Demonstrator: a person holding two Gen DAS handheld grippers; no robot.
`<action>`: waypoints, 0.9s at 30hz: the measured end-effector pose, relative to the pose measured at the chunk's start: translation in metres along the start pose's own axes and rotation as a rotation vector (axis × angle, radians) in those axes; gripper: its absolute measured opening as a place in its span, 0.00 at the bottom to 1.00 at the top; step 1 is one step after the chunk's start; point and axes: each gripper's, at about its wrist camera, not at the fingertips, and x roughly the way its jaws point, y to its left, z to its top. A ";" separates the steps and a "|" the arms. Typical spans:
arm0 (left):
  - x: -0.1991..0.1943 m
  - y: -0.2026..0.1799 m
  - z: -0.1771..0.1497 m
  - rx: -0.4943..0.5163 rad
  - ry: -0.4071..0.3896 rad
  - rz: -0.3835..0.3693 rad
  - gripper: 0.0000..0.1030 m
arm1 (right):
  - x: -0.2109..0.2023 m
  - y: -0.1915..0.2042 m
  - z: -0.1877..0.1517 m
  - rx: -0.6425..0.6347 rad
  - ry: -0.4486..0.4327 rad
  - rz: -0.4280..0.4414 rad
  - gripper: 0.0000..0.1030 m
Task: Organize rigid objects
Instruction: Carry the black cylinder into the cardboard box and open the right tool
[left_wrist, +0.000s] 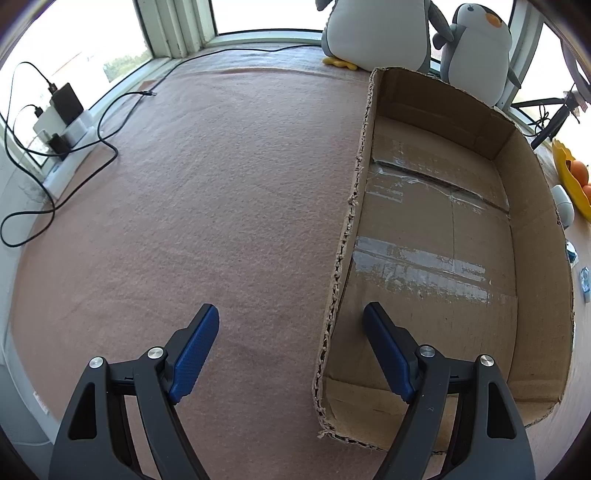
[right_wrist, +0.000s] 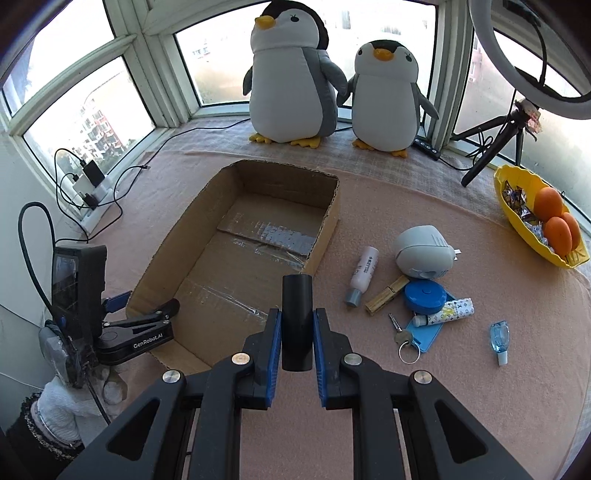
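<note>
My right gripper pinches a black cylinder near the cardboard box — left gripper spread wide, straddling the box's wall.

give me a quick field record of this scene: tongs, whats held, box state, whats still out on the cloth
right tongs: shut on a black cylinder, held near the box's near right corner
left tongs: open, holding nothing, straddling the box's left wall
cardboard box: open top, nothing inside, taped floor
still out, right of box: white bottle, grey rounded device, wooden clothespin, blue round case, key with ring, small printed tube, clear blue bottle
surface: pink cloth
</note>
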 end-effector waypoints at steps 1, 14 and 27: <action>0.000 -0.001 0.000 0.008 -0.003 0.002 0.78 | 0.004 0.005 0.001 -0.006 0.003 0.006 0.14; 0.000 -0.002 0.001 0.018 -0.012 -0.009 0.78 | 0.044 0.051 0.001 -0.056 0.054 0.049 0.14; -0.001 -0.005 0.002 0.040 -0.023 0.004 0.79 | 0.043 0.056 -0.001 -0.079 0.017 0.060 0.39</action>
